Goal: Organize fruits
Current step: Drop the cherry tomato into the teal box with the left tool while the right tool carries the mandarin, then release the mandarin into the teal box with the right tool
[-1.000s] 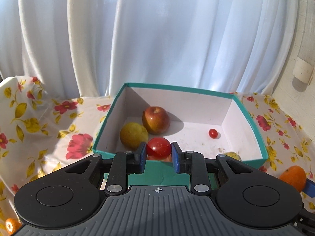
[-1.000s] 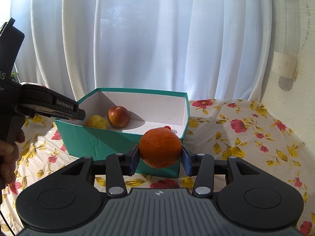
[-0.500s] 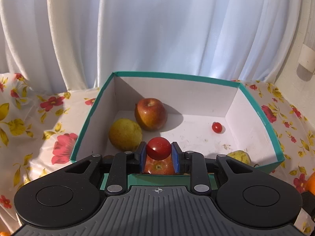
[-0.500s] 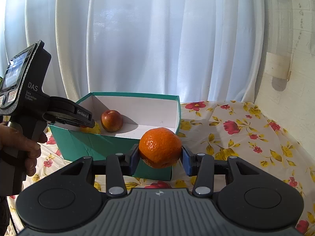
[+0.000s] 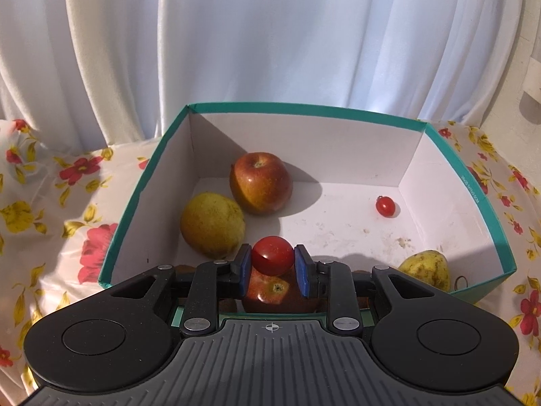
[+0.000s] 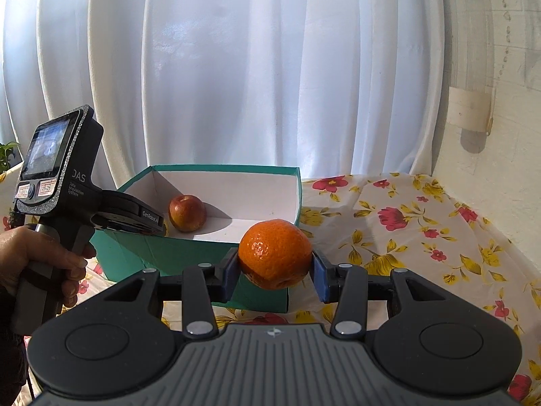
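Note:
My left gripper (image 5: 272, 266) is shut on a red tomato (image 5: 272, 255) and holds it over the near part of the teal box (image 5: 304, 110). In the box lie a red apple (image 5: 260, 182), a yellow pear (image 5: 212, 225), a cherry tomato (image 5: 385, 206), a second pear (image 5: 426, 269) and another apple (image 5: 277, 294) right under my fingers. My right gripper (image 6: 274, 270) is shut on an orange (image 6: 274, 253), held above the table in front of the box's (image 6: 216, 253) near right corner. The left gripper's body (image 6: 67, 196) shows at the left of the right wrist view.
The table carries a flowered cloth (image 6: 405, 230). White curtains (image 5: 270, 34) hang behind the box. A wall (image 6: 507, 118) with a white fixture (image 6: 470, 115) stands close at the right. A hand (image 6: 37, 257) grips the left tool.
My left gripper has moved forward and up over the box with the tomato. My right gripper has risen a little with the orange, and the box has shifted left in its view.

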The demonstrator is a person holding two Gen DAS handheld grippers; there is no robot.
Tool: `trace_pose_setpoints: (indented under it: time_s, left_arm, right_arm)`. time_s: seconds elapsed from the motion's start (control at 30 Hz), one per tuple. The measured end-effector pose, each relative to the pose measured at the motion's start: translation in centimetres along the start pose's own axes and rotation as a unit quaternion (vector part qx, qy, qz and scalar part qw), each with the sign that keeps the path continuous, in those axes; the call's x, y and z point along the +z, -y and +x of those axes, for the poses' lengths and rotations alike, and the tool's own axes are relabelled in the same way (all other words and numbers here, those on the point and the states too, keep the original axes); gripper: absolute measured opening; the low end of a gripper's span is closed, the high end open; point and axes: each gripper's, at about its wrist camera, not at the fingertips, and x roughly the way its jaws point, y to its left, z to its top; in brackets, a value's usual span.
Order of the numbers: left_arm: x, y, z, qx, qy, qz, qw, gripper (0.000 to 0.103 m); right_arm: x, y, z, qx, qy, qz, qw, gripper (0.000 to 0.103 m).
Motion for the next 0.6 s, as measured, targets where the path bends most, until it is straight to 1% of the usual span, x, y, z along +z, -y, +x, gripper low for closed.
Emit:
trace_pose_setpoints:
  time_s: [0.13, 0.2, 0.23, 0.27, 0.3, 0.37, 0.43, 0.47, 0.5, 0.57, 0.6]
  left_arm:
    - [-0.1, 0.1, 0.1, -0.002, 0.004, 0.007, 1.0, 0.032]
    - [-0.1, 0.1, 0.0, -0.009, 0.005, 0.009, 0.9999, 0.037]
    - [-0.1, 0.0, -0.1, -0.019, 0.008, 0.009, 0.9998, 0.041]
    - [-0.1, -0.1, -0.2, -0.026, 0.011, 0.006, 0.9996, 0.054]
    - [-0.2, -0.2, -0.6, -0.024, 0.019, 0.001, 0.9995, 0.066]
    - [-0.6, -0.5, -2.1, -0.024, 0.048, 0.0, 0.9985, 0.068]
    - [-1.0, -0.9, -3.8, -0.026, 0.067, -0.001, 0.9974, 0.081]
    - [-1.4, -1.2, -4.9, -0.017, 0.077, -0.007, 0.9968, 0.091]
    - [-1.8, -1.5, -6.0, -0.009, 0.09, -0.01, 0.9958, 0.096]
    - [-3.0, -2.1, -7.8, 0.004, 0.107, -0.02, 0.994, 0.097]
    - [-3.6, -2.5, -8.6, 0.011, 0.106, -0.03, 0.9939, 0.098]
  right_arm:
    - [0.0, 0.0, -0.1, 0.0, 0.003, 0.002, 1.0, 0.044]
    - [0.0, 0.1, -0.1, 0.001, 0.003, 0.004, 1.0, 0.044]
    - [0.0, 0.1, -0.1, 0.002, 0.003, 0.004, 1.0, 0.044]
    - [0.1, 0.0, -0.1, 0.003, 0.003, 0.004, 1.0, 0.044]
    - [0.1, 0.0, -0.1, 0.003, 0.003, 0.003, 1.0, 0.044]
    - [0.1, 0.0, -0.1, 0.004, 0.003, 0.001, 1.0, 0.044]
    - [0.1, 0.0, 0.0, 0.005, 0.002, -0.002, 1.0, 0.044]
    - [0.2, 0.0, 0.0, 0.004, 0.002, -0.003, 1.0, 0.044]
    - [0.3, 0.0, 0.0, 0.004, 0.002, -0.004, 1.0, 0.044]
    - [0.5, -0.1, 0.2, 0.005, 0.004, -0.009, 1.0, 0.044]
    - [0.7, -0.2, 0.4, 0.005, 0.005, -0.012, 1.0, 0.044]
